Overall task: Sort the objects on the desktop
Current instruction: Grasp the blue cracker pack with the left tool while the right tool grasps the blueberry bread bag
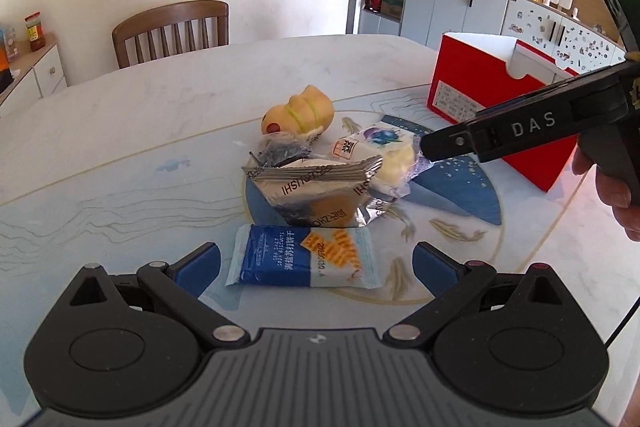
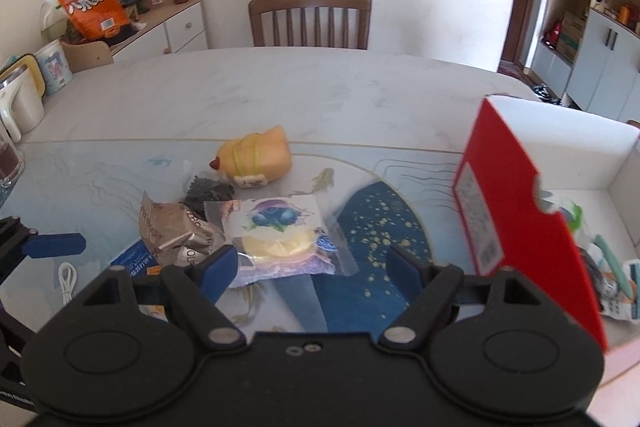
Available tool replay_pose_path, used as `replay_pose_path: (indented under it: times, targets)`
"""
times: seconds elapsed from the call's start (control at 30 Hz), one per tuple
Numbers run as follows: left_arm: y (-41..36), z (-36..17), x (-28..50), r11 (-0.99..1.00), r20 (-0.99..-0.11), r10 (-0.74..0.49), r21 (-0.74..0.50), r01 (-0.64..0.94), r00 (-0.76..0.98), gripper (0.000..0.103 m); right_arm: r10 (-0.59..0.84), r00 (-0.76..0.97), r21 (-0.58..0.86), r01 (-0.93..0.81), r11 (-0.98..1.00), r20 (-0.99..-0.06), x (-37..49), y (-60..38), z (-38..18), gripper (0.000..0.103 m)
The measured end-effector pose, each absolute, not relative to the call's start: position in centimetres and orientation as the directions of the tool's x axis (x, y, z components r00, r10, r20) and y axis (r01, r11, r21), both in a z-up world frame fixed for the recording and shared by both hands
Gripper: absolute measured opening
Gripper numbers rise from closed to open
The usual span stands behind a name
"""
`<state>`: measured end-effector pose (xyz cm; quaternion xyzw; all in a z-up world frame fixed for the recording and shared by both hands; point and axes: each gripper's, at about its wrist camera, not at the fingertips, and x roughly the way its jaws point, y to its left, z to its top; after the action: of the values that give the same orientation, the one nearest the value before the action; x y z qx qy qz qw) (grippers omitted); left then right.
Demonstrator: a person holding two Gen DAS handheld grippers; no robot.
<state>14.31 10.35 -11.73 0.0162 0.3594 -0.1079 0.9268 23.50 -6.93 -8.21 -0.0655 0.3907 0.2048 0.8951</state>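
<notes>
A pile of snacks lies mid-table: a blue biscuit packet point(image 1: 306, 257), a silver foil packet point(image 1: 320, 193), a blueberry cake packet point(image 1: 386, 155) point(image 2: 280, 235), a small dark packet point(image 1: 280, 151) and a yellow squishy toy point(image 1: 298, 115) point(image 2: 256, 159). My left gripper point(image 1: 316, 267) is open, its pads either side of the biscuit packet. My right gripper point(image 2: 310, 269) is open just above the blueberry cake packet; it shows in the left wrist view point(image 1: 440, 143) at that packet's right end.
A red box point(image 1: 492, 95) point(image 2: 516, 219) stands at the right, open, with several items inside. A wooden chair point(image 2: 310, 19) is at the far table edge. A white cable point(image 2: 68, 279) lies at the left, and mugs point(image 2: 16, 107) stand beyond it.
</notes>
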Motion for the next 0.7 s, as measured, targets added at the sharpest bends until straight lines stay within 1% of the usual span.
replay_pose_path:
  times: [0.07, 0.17, 0.27, 0.57, 0.7]
  targets:
    - [10.3, -12.0, 14.7, 0.977, -0.669, -0.174, -0.026, 0.212, 0.723, 0.103, 0.324, 0.606, 0.045, -0.429, 0.902, -0.726, 24.0, -6.5, -8.6, 0.084]
    - [10.5, -12.5, 15.5, 0.978, -0.674, -0.175, -0.033, 0.207, 0.718, 0.103, 0.337, 0.602, 0.048, -0.442, 0.896, -0.724, 24.8, -5.8, -9.0, 0.086]
    - [10.4, -13.1, 16.1, 0.978, -0.679, -0.175, -0.039, 0.203, 0.713, 0.103, 0.348, 0.596, 0.05, -0.457, 0.888, -0.724, 25.5, -5.1, -9.4, 0.091]
    - [10.1, -14.8, 16.8, 0.98, -0.695, -0.167, -0.041, 0.194, 0.699, 0.103, 0.345, 0.569, 0.07, -0.449, 0.891, -0.747, 27.1, -4.6, -11.2, 0.092]
    - [10.1, -15.3, 17.0, 0.982, -0.698, -0.153, -0.028, 0.187, 0.699, 0.102, 0.351, 0.562, 0.087, -0.442, 0.893, -0.749, 27.3, -4.8, -11.6, 0.091]
